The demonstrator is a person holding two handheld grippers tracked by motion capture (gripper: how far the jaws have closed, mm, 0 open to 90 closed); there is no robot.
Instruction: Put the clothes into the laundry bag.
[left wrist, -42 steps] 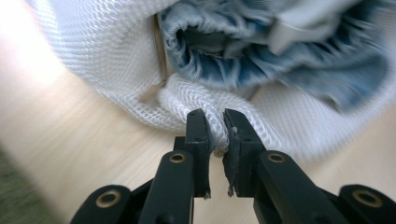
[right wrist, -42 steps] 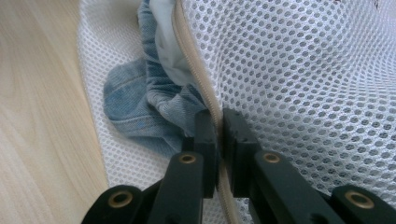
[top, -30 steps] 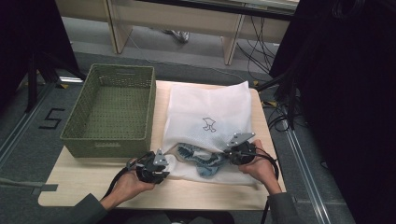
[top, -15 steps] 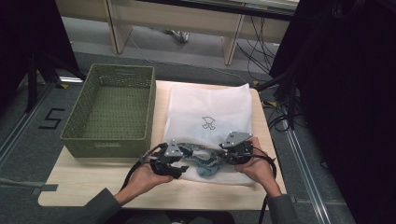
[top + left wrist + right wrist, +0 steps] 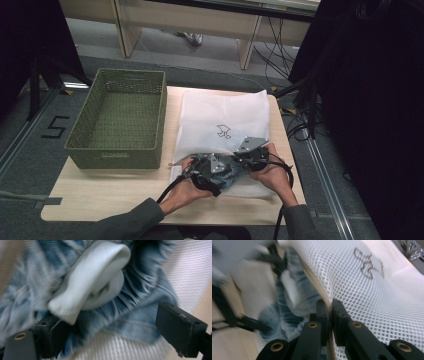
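Under both tools, denim [image 5: 135,315] mostly hidden, mesh bag [image 5: 372,290] edge blurred

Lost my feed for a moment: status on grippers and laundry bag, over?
Right gripper shut on mesh bag edge, lifting it. Left gripper open around blue cloth at bag mouth. Basket off to the side, nothing blocking.

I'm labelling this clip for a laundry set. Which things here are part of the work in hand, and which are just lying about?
In the job:
- white mesh bag, its edge pinched by the right gripper
- blue garment, between the open jaws of the left gripper

Lying about:
- green basket
- cables on the floor
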